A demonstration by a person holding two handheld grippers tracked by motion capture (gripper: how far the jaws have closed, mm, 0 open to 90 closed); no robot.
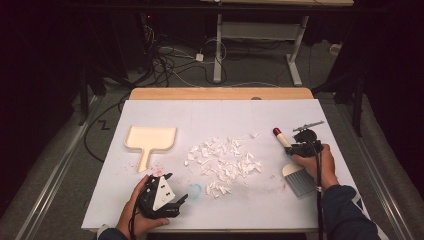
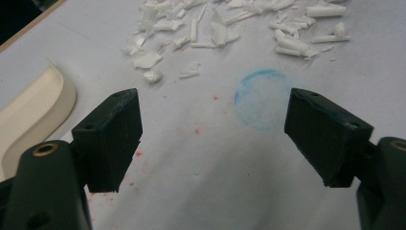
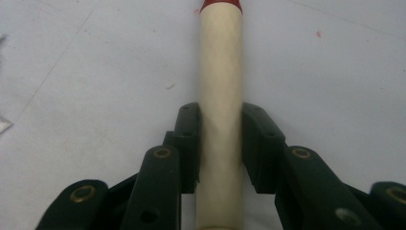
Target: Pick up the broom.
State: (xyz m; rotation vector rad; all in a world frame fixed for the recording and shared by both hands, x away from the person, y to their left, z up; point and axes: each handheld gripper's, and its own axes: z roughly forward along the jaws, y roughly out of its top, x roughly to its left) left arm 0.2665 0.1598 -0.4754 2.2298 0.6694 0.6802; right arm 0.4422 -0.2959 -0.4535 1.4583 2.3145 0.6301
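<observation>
1. The brush lies on the right side of the white table sheet, its cream handle pointing away from me towards the far edge and its grey bristle head nearest me.
2. The handle ends in a red tip, which in my right gripper view sits at the very top of the frame.
3. My right gripper is clamped on that handle: in my right gripper view the two black jaws press against the cream shaft from both sides, with the shaft running straight up between them.
4. My right hand rests just above the bristle head, and the gripper's cable trails back along my sleeve.
5. A scatter of white paper scraps covers the middle of the sheet, just to the left of the brush.
6. A cream dustpan lies flat on the left part of the sheet, well apart from the brush, its handle pointing towards me.
7. My left gripper rests near the front edge, below the dustpan's handle, its jaws spread wide with nothing between them.
8. In my left gripper view a faint blue ring marks the sheet between those open jaws, with small red specks around it.
</observation>
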